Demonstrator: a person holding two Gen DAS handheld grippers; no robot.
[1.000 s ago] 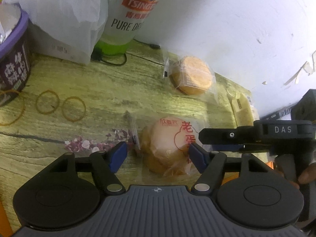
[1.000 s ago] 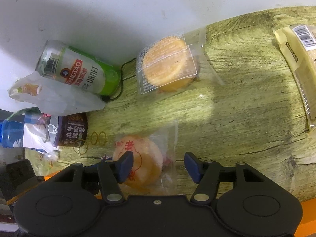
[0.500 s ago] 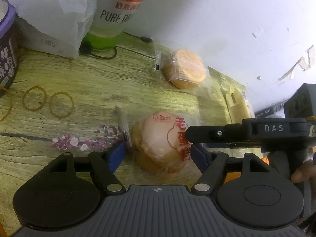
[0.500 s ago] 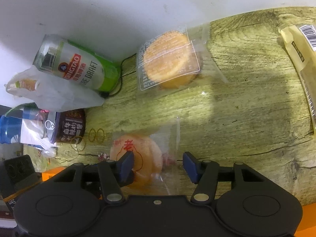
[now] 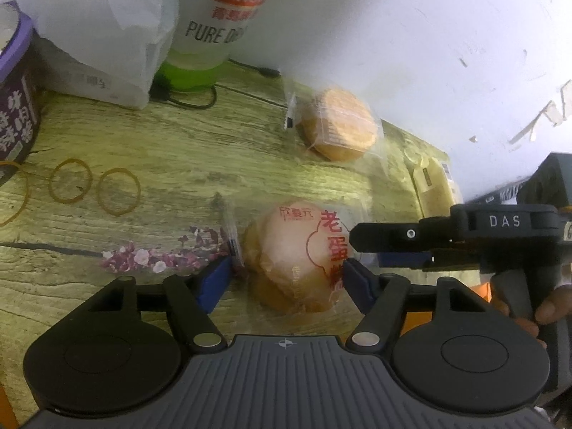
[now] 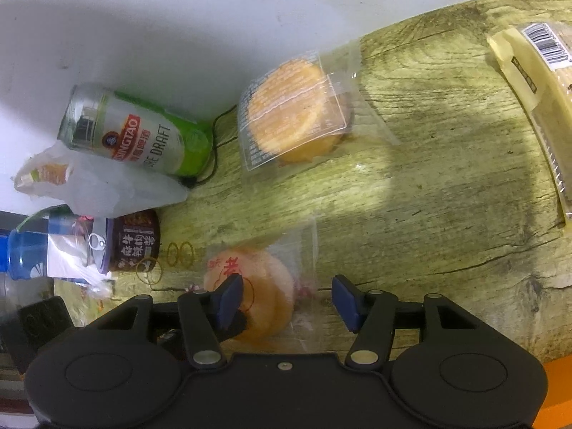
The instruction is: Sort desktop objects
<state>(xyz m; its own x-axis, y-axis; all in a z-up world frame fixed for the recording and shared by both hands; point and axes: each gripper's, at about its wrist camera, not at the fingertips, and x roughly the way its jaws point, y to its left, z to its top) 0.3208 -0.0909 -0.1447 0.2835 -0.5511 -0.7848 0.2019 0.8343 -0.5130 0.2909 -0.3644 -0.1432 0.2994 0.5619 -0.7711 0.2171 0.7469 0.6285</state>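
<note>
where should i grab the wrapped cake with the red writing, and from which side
Grip the round cake body, not the loose film ends. Come from above and the near side, as the left gripper does, jaws closing on the cake's two sides: it lies flat, and the wrapper would slip.

Counting them off on the wooden desk (image 6: 447,186): two round wrapped cakes, one with red characters (image 5: 296,257) and one under a printed label (image 6: 289,118). One long yellow snack packet (image 6: 536,100). One Tsingtao beer can (image 6: 139,132). One purple cup (image 5: 16,107). One white plastic bag (image 5: 107,25). Three rubber bands (image 5: 118,191) in the left wrist view.
</note>
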